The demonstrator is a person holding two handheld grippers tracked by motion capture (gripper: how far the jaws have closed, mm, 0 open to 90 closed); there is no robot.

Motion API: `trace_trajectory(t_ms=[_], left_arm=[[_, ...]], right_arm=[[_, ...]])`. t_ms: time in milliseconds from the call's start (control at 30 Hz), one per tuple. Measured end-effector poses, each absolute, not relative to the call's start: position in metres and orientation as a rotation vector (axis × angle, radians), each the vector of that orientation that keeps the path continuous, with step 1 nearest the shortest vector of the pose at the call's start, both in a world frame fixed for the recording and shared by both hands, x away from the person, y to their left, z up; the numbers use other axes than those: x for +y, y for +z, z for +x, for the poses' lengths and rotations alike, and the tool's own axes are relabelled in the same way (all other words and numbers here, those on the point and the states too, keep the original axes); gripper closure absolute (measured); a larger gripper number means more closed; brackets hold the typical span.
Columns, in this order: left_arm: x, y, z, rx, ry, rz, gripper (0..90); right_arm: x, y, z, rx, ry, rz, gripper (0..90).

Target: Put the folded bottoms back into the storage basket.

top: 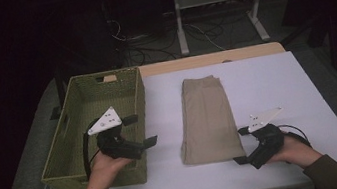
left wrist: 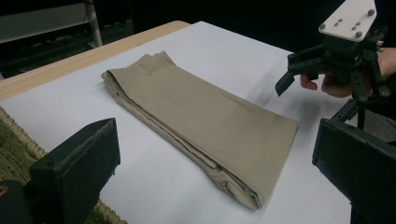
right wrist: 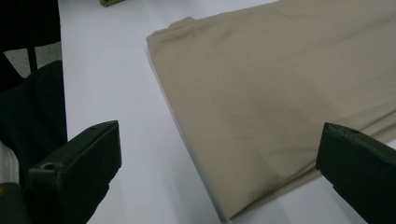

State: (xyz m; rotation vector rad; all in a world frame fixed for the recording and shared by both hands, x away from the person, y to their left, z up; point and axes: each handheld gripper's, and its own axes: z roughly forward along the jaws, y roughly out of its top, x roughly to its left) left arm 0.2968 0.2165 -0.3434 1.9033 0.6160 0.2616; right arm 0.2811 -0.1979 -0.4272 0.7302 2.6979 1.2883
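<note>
Not started: folded trousers [top: 205,119] lie mid-tabletop [top: 276,83], untouched, basket [top: 88,104] at left holds nothing, both left hand-held gripper [top: 142,130] and right hand-held gripper [top: 241,145] gape wide, flanking the near end.

This looks like a lab or test room set up for recording, not a home. A white-topped table [top: 277,93] with a bare wooden far edge stands on grey floor in a dark room. Behind it, loose cables [top: 149,47] lie tangled on the floor around the white metal legs of a frame or stand [top: 217,11]. On the table sit a woven basket [top: 65,163] and folded beige trousers [top: 208,119], laid out like test props.
</note>
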Motion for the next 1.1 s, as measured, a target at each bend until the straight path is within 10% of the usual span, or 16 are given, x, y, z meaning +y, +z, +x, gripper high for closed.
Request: trace_trajectory(t_ms=[1100], left_arm=[[0.217, -0.343, 0.297, 0.621, 0.263, 1.902, 1.1]], right_arm=[[-0.168, -0.418, 0.301, 2.726, 1.368, 0.665, 0.3]])
